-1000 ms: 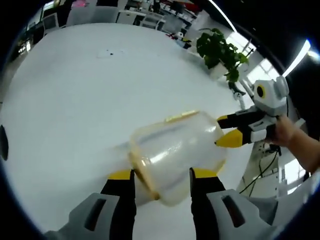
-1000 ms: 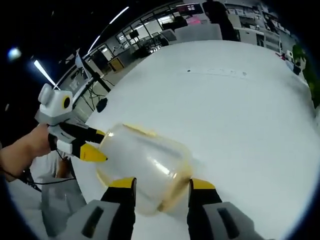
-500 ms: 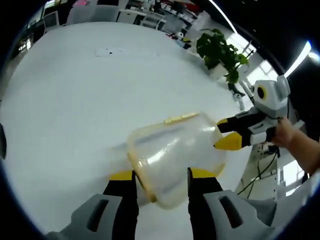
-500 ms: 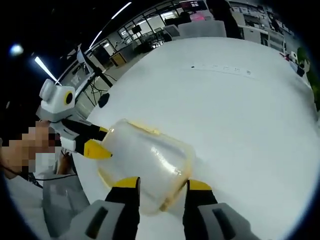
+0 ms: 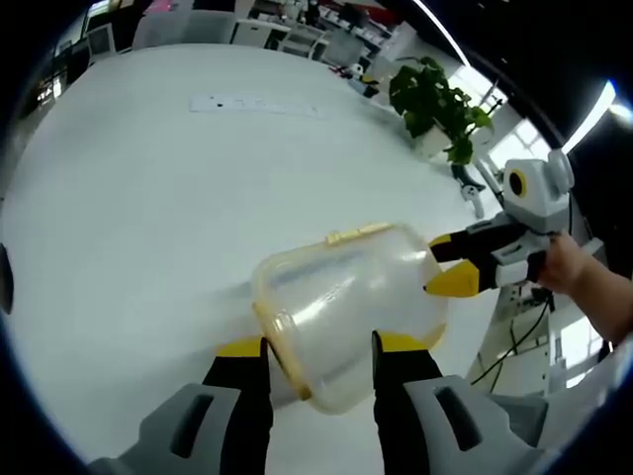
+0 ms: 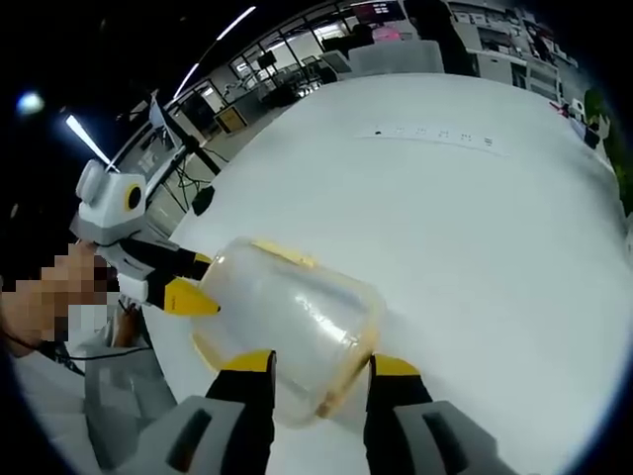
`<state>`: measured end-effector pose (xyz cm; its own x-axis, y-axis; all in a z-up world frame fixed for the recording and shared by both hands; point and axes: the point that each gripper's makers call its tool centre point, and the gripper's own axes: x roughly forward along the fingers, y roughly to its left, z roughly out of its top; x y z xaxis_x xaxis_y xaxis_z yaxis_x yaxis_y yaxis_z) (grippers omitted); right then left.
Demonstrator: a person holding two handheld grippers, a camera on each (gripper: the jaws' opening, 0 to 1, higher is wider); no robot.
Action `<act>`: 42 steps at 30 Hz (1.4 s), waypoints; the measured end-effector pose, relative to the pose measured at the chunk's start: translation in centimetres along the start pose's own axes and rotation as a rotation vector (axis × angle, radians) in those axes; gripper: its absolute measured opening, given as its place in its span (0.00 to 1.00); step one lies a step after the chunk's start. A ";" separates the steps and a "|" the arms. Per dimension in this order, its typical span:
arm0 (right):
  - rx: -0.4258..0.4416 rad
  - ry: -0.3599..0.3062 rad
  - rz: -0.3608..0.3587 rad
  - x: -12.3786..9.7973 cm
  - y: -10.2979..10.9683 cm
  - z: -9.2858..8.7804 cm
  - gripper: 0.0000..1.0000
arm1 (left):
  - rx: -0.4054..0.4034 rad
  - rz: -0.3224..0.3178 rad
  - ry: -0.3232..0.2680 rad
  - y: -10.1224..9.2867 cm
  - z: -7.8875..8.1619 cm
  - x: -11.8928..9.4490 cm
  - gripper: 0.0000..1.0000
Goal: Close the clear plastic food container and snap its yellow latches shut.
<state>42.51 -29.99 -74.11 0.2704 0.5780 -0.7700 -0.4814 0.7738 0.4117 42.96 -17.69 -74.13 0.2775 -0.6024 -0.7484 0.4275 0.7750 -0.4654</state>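
You've got the clear plastic food container [image 5: 346, 307] pinched at both ends: left gripper [image 5: 318, 348] clamps its yellow-rimmed end, right gripper [image 6: 315, 368] the opposite end, just above the white table [image 5: 148, 188].

The clear plastic container [image 5: 346, 312] lies tipped on its side, lifted off the white table [image 5: 148, 198]. Its walls are cloudy and see-through, with pale glare along the curve. A yellow rim [image 5: 277, 341] runs around the lid end, and a yellow latch [image 5: 358, 234] sits along the upper edge. In the right gripper view the container [image 6: 287, 327] shows its yellow-edged end [image 6: 356, 346] tilted toward the table.
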 end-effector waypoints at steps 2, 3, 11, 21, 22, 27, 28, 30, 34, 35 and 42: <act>-0.008 0.002 -0.004 0.0 0.0 0.0 0.33 | 0.001 0.001 0.001 0.0 0.1 0.1 0.38; -0.012 0.002 -0.008 -0.1 0.1 0.0 0.33 | -0.001 0.001 0.003 0.1 0.1 0.1 0.38; -0.024 0.009 -0.014 -0.1 0.0 0.1 0.34 | 0.025 0.005 0.014 0.0 0.2 0.1 0.40; -0.122 0.050 -0.001 -0.5 -0.1 0.2 0.33 | 0.127 -0.004 0.041 -0.1 0.6 0.2 0.43; -0.142 0.060 -0.004 -0.7 -0.1 0.2 0.32 | 0.139 -0.006 0.045 -0.2 0.5 0.2 0.43; -0.190 0.080 0.002 -1.0 0.1 0.3 0.32 | 0.186 -0.011 0.074 -0.3 0.3 0.1 0.45; -0.202 0.088 -0.001 -1.0 0.0 0.3 0.32 | 0.195 -0.012 0.082 -0.4 0.2 0.1 0.45; -0.277 0.128 -0.028 -1.2 -0.3 0.1 0.28 | 0.209 -0.016 0.100 -0.4 0.1 0.0 0.45; -0.347 0.147 -0.040 -1.3 0.2 0.4 0.33 | 0.272 -0.003 0.127 -0.2 0.2 -0.5 0.44; -0.359 0.152 -0.041 -1.4 0.2 0.4 0.34 | 0.283 0.000 0.130 -0.2 0.3 -0.5 0.45; -0.506 0.227 -0.036 -1.6 0.3 0.0 0.34 | 0.418 -0.011 0.197 -0.5 -0.2 -1.0 0.44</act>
<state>41.94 -30.71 -72.71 0.1347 0.4395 -0.8881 -0.8309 0.5384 0.1404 42.29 -17.42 -73.22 0.1197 -0.5312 -0.8388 0.7510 0.6011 -0.2735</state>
